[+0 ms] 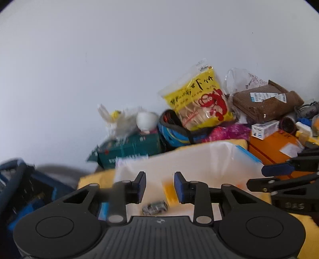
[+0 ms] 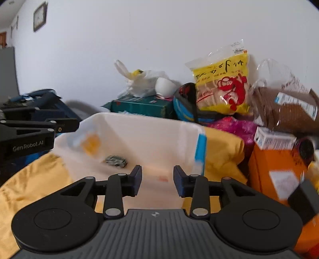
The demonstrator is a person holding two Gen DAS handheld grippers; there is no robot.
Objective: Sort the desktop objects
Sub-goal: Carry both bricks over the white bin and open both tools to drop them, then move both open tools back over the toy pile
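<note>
- Left gripper (image 1: pixel 159 187): jaws apart with nothing between the blue pads; it hangs over the near edge of a translucent white bin (image 1: pixel 199 159).
- Right gripper (image 2: pixel 157 180): jaws likewise spread and empty, pointed into the same bin from its other side; in the left view it enters at the right edge (image 1: pixel 279 169).
- Small grey-green object (image 2: pixel 116 160): lies on the bin floor, just ahead and to the left of the right gripper's fingers; the left view shows it (image 1: pixel 155 208) close below the gap of the left gripper. Too blurred to identify.
- Yellow cloth (image 2: pixel 223 147): spread beneath and around the bin.
- Yellow snack bag (image 1: pixel 199 99) with red print: leans upright against the white wall behind the bin, resting on a blue-and-black item (image 1: pixel 175 135).
- Dark green box (image 1: pixel 131 148): behind the bin to the left, carrying a crumpled white plastic bag (image 1: pixel 119 121) and a white cup (image 1: pixel 146 119).
- Brown padded mailer (image 1: pixel 267 105): right of the snack bag — below it, pink tinsel (image 1: pixel 229 131), a small white carton (image 1: pixel 264 128) and an orange box (image 1: pixel 273 147).
- Wall clock (image 2: pixel 39 17): high on the wall, far left of the right view.
</note>
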